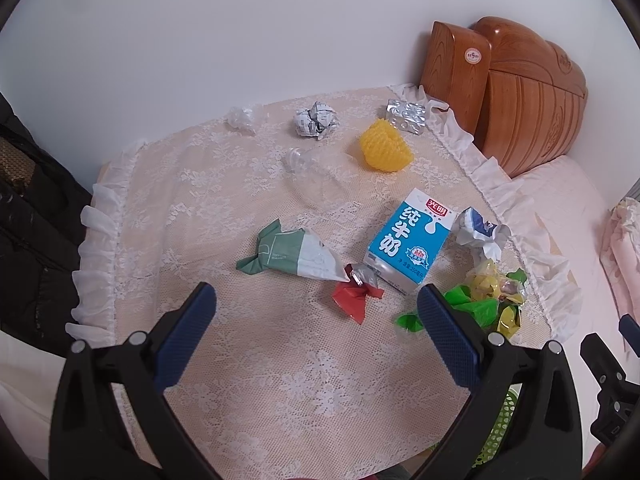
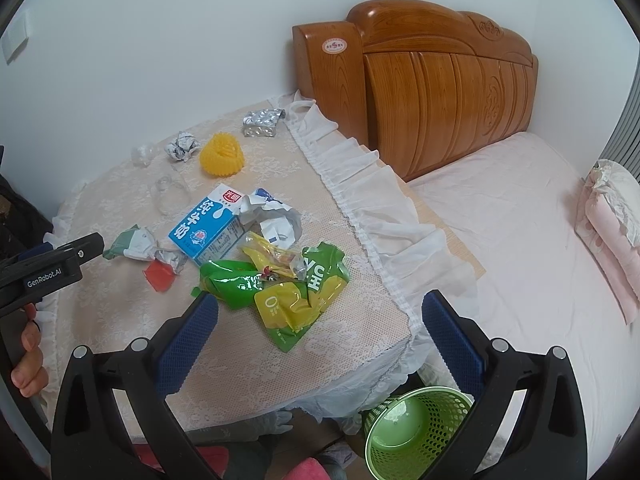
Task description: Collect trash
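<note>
Trash lies scattered on a lace-covered table (image 1: 280,360). A blue milk carton (image 1: 408,236) lies near a red wrapper (image 1: 354,300), a green-white packet (image 1: 292,254) and a green-yellow bag (image 2: 288,292). Further back are a yellow foam net (image 1: 384,146), crumpled paper (image 1: 316,118), a foil pack (image 1: 406,116) and a clear plastic bottle (image 1: 308,168). My left gripper (image 1: 316,300) is open and empty, just short of the red wrapper. My right gripper (image 2: 320,312) is open and empty, over the table's near right corner by the green-yellow bag. A green mesh bin (image 2: 412,432) stands on the floor below it.
A bed (image 2: 520,240) with a wooden headboard (image 2: 440,80) stands right of the table. Folded pink bedding (image 2: 612,232) lies on it. A white wall is behind. Dark clothing (image 1: 28,220) hangs at the left. The left gripper shows in the right wrist view (image 2: 60,260).
</note>
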`<move>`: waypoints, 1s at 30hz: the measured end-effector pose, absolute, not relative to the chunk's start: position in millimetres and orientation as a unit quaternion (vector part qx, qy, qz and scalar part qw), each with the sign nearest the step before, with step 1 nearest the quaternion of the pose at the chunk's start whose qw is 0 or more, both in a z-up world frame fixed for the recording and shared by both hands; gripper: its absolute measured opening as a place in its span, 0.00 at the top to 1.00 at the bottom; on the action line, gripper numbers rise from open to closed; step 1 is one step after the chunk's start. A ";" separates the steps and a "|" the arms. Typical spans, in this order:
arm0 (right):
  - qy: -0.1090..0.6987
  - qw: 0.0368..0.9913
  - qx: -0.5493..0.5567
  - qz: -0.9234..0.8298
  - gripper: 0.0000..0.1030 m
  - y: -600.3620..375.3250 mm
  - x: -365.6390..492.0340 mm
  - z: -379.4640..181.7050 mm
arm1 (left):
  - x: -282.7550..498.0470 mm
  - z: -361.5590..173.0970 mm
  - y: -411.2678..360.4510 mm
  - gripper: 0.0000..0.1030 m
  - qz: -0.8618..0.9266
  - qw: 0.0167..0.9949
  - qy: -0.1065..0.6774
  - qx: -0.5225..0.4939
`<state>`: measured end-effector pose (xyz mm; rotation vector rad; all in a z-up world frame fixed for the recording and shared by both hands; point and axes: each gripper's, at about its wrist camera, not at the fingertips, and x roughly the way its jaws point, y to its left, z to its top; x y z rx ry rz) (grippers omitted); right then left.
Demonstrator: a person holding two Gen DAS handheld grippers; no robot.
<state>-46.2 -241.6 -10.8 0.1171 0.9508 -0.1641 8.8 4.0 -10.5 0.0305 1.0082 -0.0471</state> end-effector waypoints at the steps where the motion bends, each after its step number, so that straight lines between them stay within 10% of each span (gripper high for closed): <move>1: 0.457 0.884 0.056 -0.079 0.02 -241.8 -45.9 -11.1 | 8.9 -10.4 4.0 0.06 -0.022 0.875 0.483 0.015; 30: 0.484 0.867 0.072 -0.092 0.02 -240.6 -39.0 -30.6 | 37.7 -51.0 13.7 0.06 -0.175 0.851 0.465 0.172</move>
